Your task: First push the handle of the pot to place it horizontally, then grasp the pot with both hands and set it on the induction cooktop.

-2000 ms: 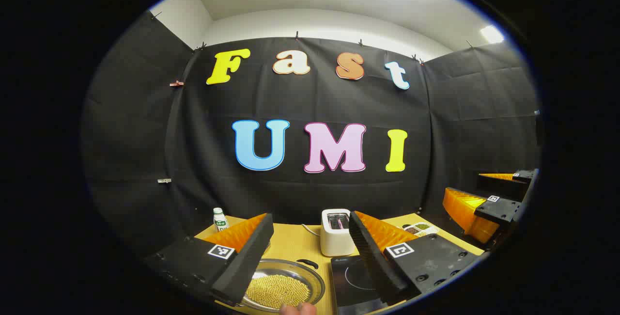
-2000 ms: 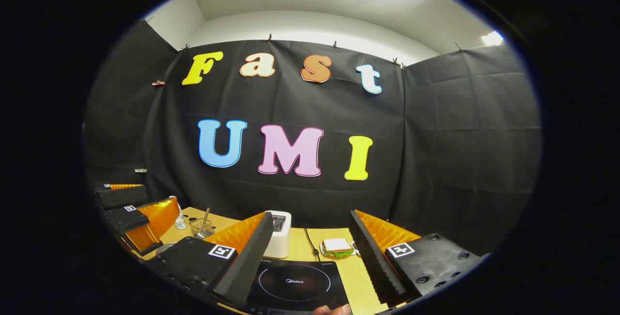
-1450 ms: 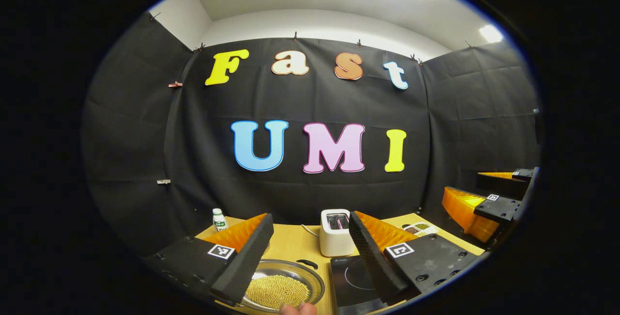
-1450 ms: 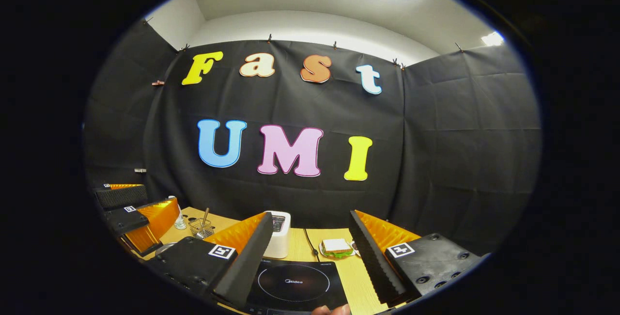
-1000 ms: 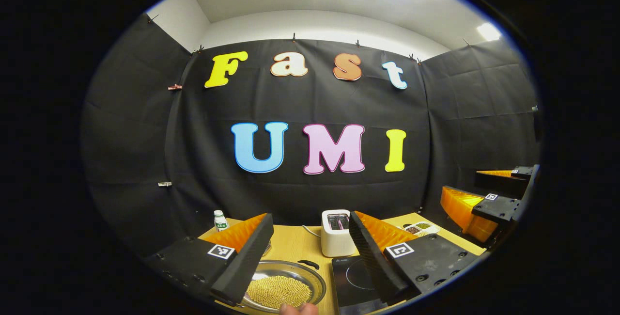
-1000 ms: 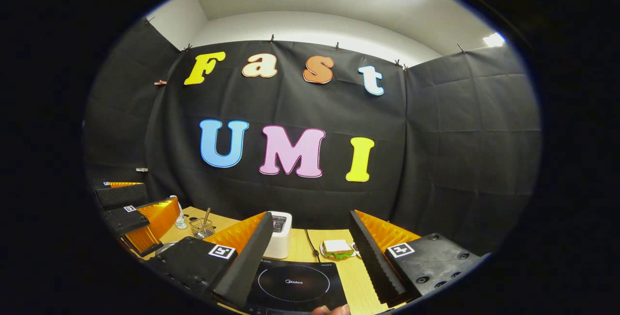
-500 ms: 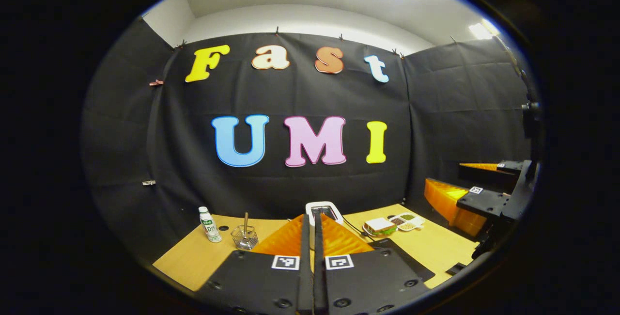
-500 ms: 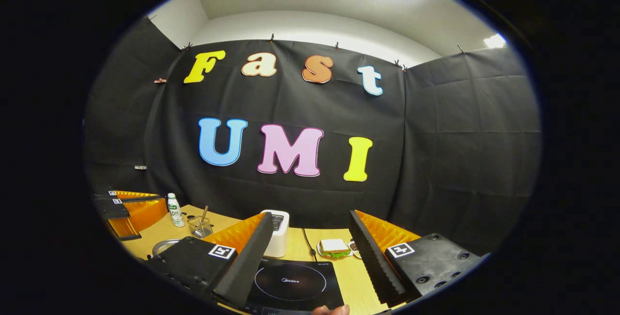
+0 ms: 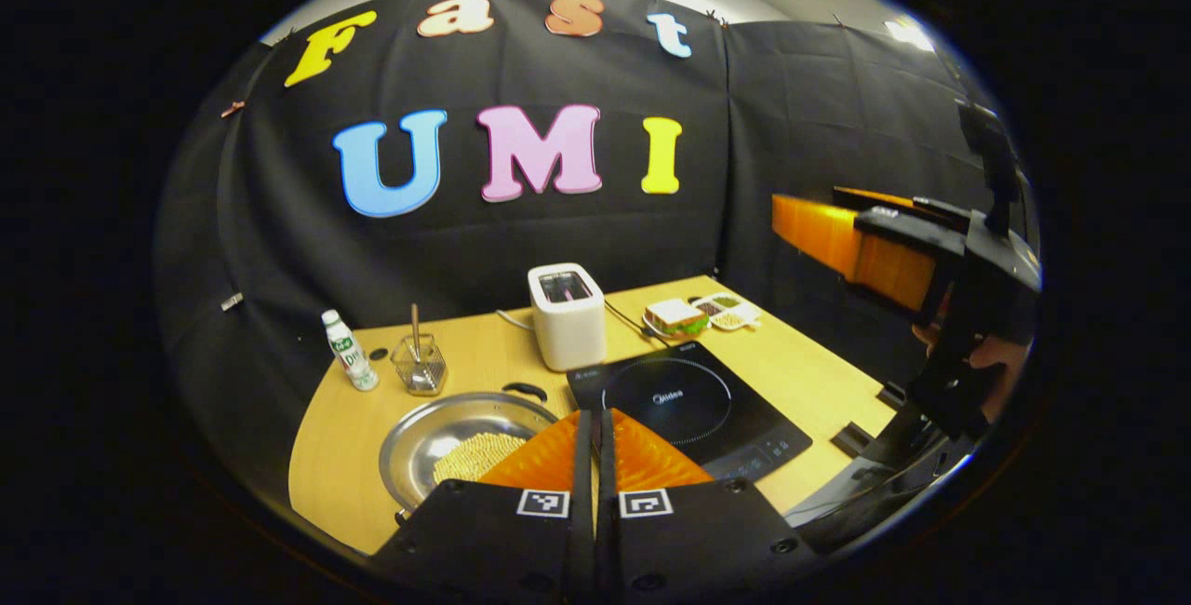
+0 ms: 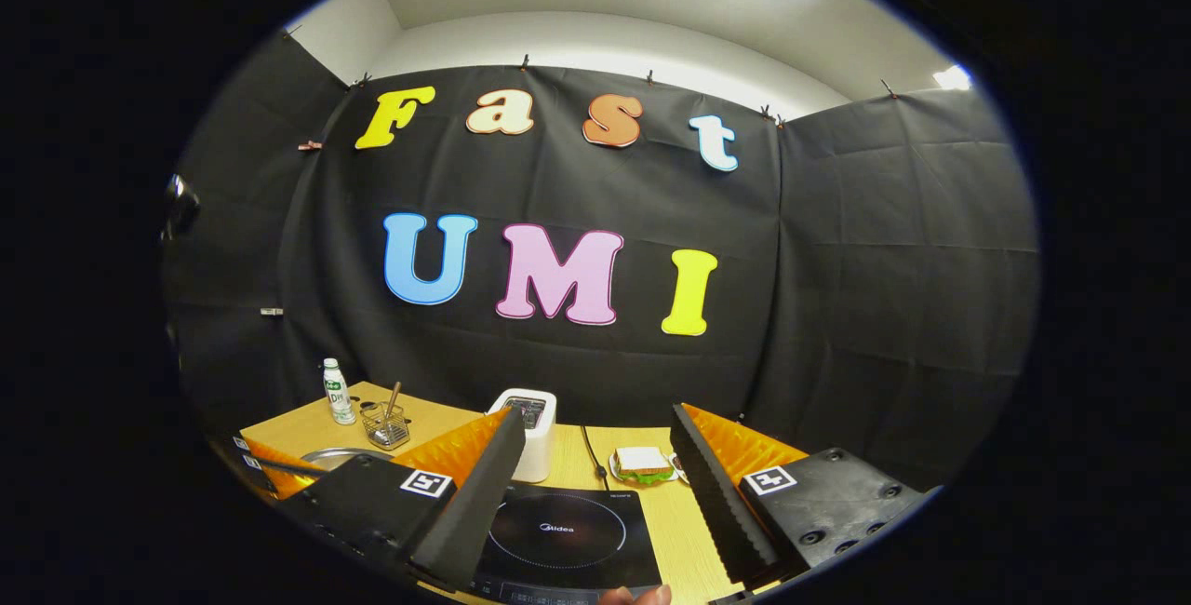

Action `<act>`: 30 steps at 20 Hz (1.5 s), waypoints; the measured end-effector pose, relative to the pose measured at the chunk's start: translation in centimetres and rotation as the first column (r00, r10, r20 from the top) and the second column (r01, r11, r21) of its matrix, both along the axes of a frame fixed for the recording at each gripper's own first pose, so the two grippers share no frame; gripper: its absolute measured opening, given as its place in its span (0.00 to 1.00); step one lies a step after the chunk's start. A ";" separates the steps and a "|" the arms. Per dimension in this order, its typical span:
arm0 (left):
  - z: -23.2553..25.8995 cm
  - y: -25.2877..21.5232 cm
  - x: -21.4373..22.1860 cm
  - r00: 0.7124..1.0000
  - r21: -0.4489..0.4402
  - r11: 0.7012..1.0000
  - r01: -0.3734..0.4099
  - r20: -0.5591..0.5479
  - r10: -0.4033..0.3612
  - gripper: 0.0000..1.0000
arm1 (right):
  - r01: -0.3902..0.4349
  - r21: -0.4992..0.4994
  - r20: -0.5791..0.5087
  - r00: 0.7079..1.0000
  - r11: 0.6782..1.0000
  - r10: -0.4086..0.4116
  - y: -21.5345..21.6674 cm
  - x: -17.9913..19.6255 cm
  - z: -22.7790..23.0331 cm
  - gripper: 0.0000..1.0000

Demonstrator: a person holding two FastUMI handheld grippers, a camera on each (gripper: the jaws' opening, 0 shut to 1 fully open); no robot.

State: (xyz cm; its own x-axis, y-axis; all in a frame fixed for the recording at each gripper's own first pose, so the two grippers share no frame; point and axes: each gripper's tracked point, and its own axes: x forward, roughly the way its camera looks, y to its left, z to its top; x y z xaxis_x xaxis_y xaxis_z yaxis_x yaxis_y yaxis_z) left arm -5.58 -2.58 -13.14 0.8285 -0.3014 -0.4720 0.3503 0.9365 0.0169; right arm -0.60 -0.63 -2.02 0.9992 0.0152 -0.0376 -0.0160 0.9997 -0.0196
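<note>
One steel pot (image 9: 461, 442) with beans beside one induction cooktop (image 9: 689, 405); one toaster (image 9: 566, 315); left gripper (image 9: 595, 465) clenched, empty; right gripper (image 10: 595, 484) released.

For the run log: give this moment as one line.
left gripper: shut, empty, above pot | right gripper: open, over induction cooktop | pot: on table, left of cooktop, not grasped
</note>
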 end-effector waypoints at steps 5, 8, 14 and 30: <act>-5.6 3.6 -3.0 0.979 0.071 0.997 0.026 -0.201 -0.011 0.05 | -0.001 0.003 -0.021 1.000 1.000 0.001 -0.1 -0.2 -0.9 0.98; -8.8 5.6 -4.9 0.938 0.081 0.996 0.043 -0.345 -0.012 0.05 | 0.000 0.001 -0.029 1.000 1.000 0.000 -0.1 -0.2 -1.4 0.98; -14.7 10.2 -6.0 0.825 0.069 0.998 0.012 -0.565 0.029 0.05 | -0.002 -0.012 -0.030 1.000 1.000 0.002 -0.4 -0.4 -1.5 0.98; -20.3 16.4 -3.2 0.714 0.130 0.991 -0.027 -0.691 0.110 0.05 | 0.042 -0.029 -0.038 0.998 0.999 -0.043 -2.9 0.1 -2.0 0.98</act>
